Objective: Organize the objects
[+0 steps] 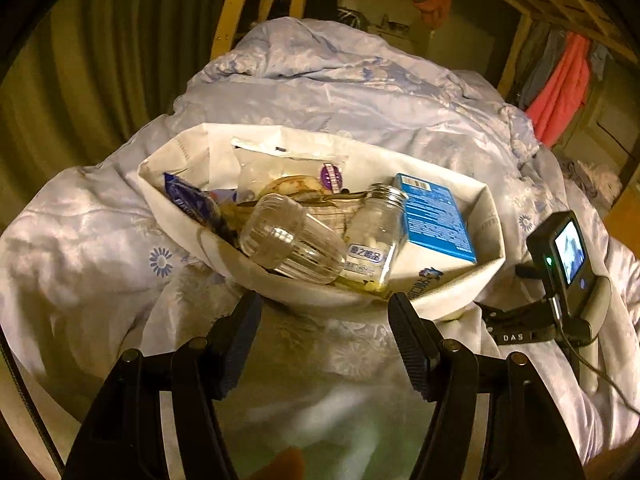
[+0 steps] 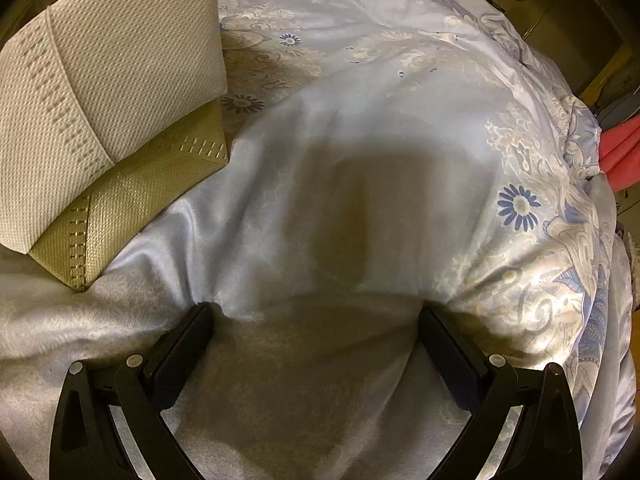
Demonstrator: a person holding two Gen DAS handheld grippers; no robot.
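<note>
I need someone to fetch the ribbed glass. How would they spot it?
On the blue floral quilt sits a white fabric bag full of items. The ribbed clear glass lies on its side at the front, left of the smooth labelled jar with a threaded neck.

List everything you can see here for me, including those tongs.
bag: one, white fabric, open on the quilt just past the left tongs
ribbed glass: one, clear, lying on its side at the bag's front
jar: one, clear with a screw neck, tilted beside the ribbed glass
box: one, blue, at the bag's right end
snack packet: one, clear with a purple sticker, at the bag's back
wrapper: one, blue, at the bag's left end
quilt: one, pale blue with flowers, under everything
left tongs: one pair, black, open, empty
right tongs: one pair, black, open, tips on the quilt
</note>
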